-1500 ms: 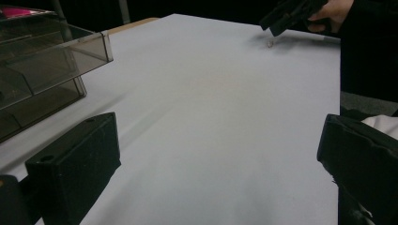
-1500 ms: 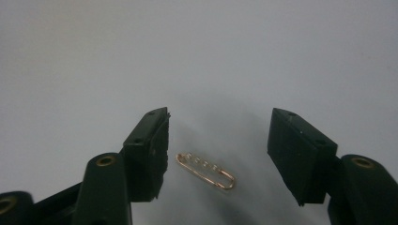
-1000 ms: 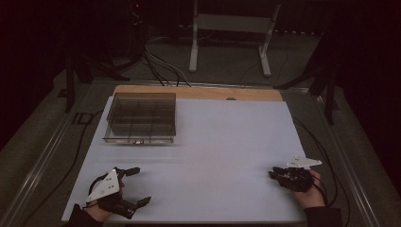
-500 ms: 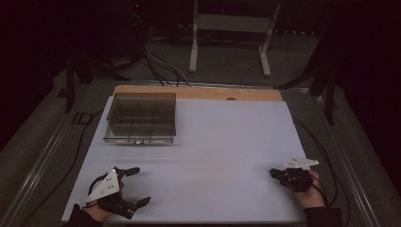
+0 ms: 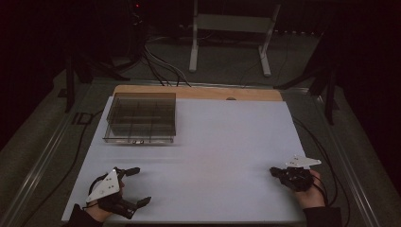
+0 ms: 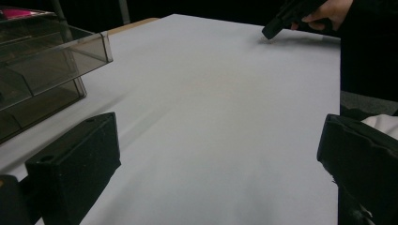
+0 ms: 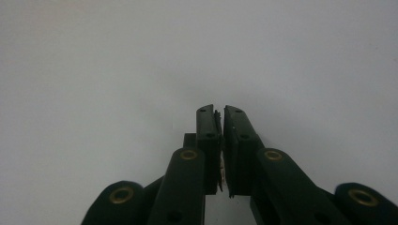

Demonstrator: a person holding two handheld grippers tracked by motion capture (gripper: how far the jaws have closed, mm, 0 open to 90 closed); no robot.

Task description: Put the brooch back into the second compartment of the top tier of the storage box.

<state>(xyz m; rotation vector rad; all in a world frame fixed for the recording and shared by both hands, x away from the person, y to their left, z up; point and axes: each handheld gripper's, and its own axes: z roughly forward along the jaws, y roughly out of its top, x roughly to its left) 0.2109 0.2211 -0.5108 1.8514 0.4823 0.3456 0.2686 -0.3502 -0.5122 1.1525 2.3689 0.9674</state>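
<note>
**Claws low over a bare white sheet**

The left claw point(image 5: 135, 185) gapes wide at the near left; the right claw point(image 5: 274, 171) is pressed shut, empty. A smoky clear divided box point(image 5: 140, 117) sits far left — well beyond the left claw.

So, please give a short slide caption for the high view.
Left claw open and right claw shut on a white table, with a clear compartment box behind.

left gripper point(image 5: 134, 186): near-left corner of table, jaws wide apart, nothing between | right gripper point(image 5: 275, 172): near-right corner, jaws pressed together, tips low over table | hands gripping both
</note>
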